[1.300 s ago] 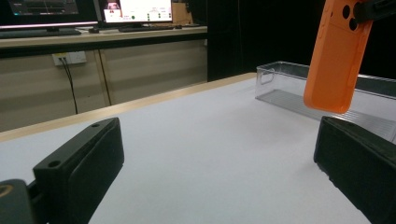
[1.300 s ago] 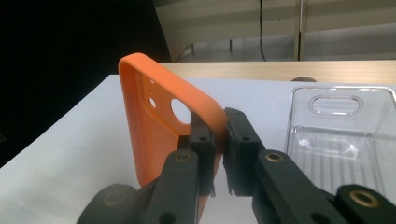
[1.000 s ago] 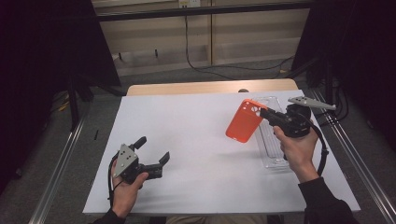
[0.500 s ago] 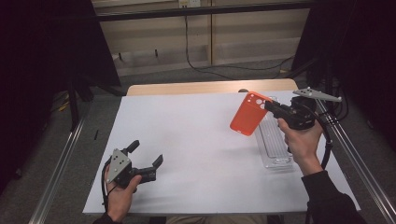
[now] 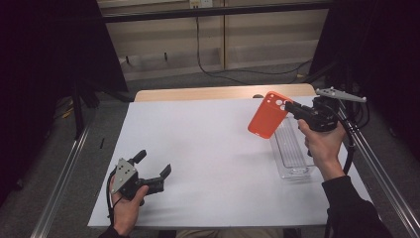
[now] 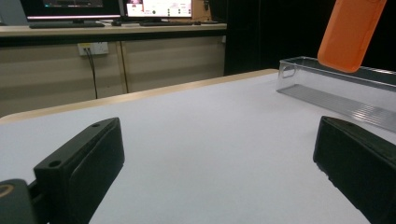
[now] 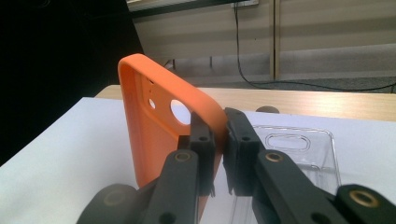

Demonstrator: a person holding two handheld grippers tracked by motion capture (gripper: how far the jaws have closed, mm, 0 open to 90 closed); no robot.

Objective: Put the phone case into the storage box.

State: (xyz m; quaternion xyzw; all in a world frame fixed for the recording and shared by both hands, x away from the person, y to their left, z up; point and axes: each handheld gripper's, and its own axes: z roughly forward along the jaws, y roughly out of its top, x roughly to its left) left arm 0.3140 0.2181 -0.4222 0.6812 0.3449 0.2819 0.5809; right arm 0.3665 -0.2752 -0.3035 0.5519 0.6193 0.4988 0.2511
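Two phone cases are in play: the right gripper [image 5: 289, 106] pinches the orange case [image 5: 267, 115] by its camera corner, holding it in the air at about two o'clock on the table [image 5: 208, 148], just above the far end of the clear case [image 5: 293, 154], which lies flat near three o'clock. The left gripper [image 5: 152, 164] rests at seven o'clock with jaws wide and empty, so I judge the lift done and the setting-down or fitting of the orange case still left. No brand, label or writing can be read on either case.
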